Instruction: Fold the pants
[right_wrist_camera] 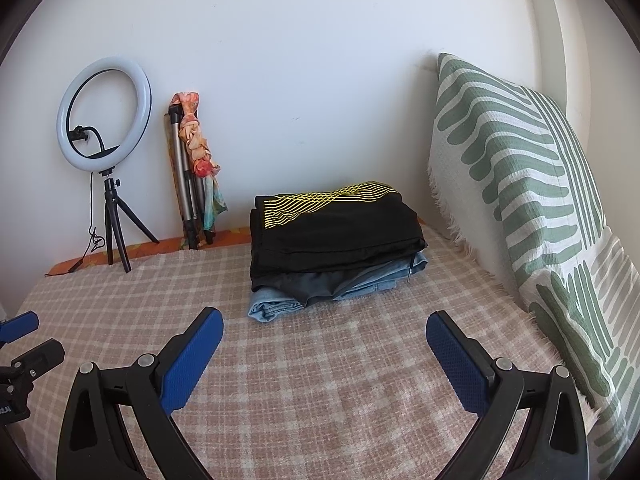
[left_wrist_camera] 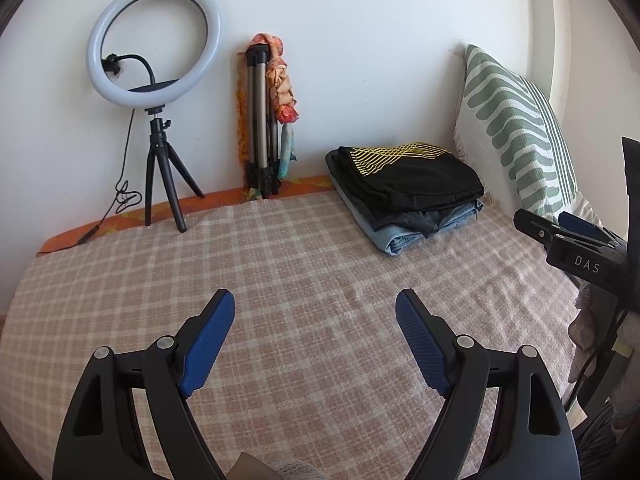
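Observation:
A stack of folded clothes sits at the far right of the bed near the wall. On top lie black pants with yellow lines [left_wrist_camera: 408,172] [right_wrist_camera: 336,220], over a dark garment and light blue jeans [left_wrist_camera: 404,236] [right_wrist_camera: 280,306]. My left gripper [left_wrist_camera: 315,300] hovers open over the checked blanket [left_wrist_camera: 280,264], well short of the stack, with nothing between its blue pads. My right gripper [right_wrist_camera: 325,320] is open too and empty, just in front of the stack. It also shows at the right edge of the left wrist view, as the right gripper [left_wrist_camera: 560,224].
A ring light on a small black tripod [left_wrist_camera: 154,80] [right_wrist_camera: 104,128] stands at the back left, its cable trailing on the bed. A folded tripod with a scarf [left_wrist_camera: 264,120] [right_wrist_camera: 192,172] leans on the wall. A green-striped pillow [left_wrist_camera: 516,128] [right_wrist_camera: 520,184] stands along the right wall.

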Tool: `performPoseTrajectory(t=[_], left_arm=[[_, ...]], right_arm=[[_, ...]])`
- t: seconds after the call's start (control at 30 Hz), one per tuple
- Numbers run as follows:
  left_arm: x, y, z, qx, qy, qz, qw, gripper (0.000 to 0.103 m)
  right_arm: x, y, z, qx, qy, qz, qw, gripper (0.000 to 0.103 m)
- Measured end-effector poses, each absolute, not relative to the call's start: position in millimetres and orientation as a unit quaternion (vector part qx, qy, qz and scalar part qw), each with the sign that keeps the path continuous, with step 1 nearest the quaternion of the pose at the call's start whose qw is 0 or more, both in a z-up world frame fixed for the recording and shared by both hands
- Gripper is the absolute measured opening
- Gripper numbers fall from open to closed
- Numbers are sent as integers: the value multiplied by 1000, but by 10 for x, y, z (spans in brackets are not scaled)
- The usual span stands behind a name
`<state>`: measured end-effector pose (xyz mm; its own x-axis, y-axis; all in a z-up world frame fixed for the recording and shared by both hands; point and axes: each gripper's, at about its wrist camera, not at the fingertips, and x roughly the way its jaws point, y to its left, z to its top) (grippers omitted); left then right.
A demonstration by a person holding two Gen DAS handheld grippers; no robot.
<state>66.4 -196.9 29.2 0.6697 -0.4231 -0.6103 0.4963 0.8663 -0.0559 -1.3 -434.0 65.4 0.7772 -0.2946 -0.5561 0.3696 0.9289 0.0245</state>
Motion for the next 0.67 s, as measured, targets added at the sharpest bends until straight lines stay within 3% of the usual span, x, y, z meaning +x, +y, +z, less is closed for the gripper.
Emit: performPoseTrajectory(t=[0.67], left_arm=[[572,-1772,377,58,291,-247,922,83]], right_arm=[[135,-4183,625,73,296,-157,939,103]])
